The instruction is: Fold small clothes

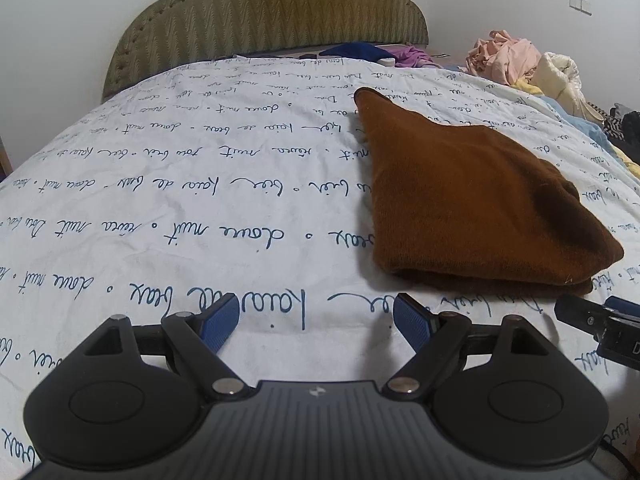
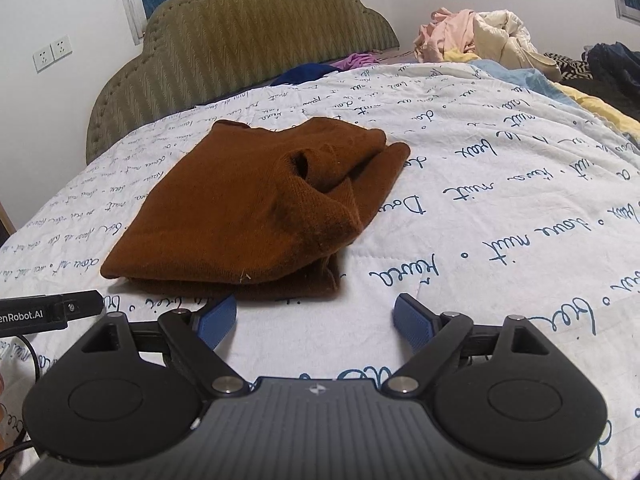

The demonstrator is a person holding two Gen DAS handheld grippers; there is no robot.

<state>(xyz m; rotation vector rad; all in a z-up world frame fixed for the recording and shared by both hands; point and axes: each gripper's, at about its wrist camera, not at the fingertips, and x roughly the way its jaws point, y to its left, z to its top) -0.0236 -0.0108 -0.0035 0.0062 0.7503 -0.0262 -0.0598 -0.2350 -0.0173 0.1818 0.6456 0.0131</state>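
Note:
A brown knit garment lies folded in layers on the white quilt with blue script. In the right wrist view the garment shows a loose folded flap on top at its right side. My left gripper is open and empty, low over the quilt, just near and left of the garment's front edge. My right gripper is open and empty, just in front of the garment's near right corner. Each gripper's side shows at the edge of the other's view.
A green padded headboard stands at the far end. A heap of pink and cream clothes lies at the far right of the bed. Dark blue and purple clothes lie by the headboard. Dark items sit on the right edge.

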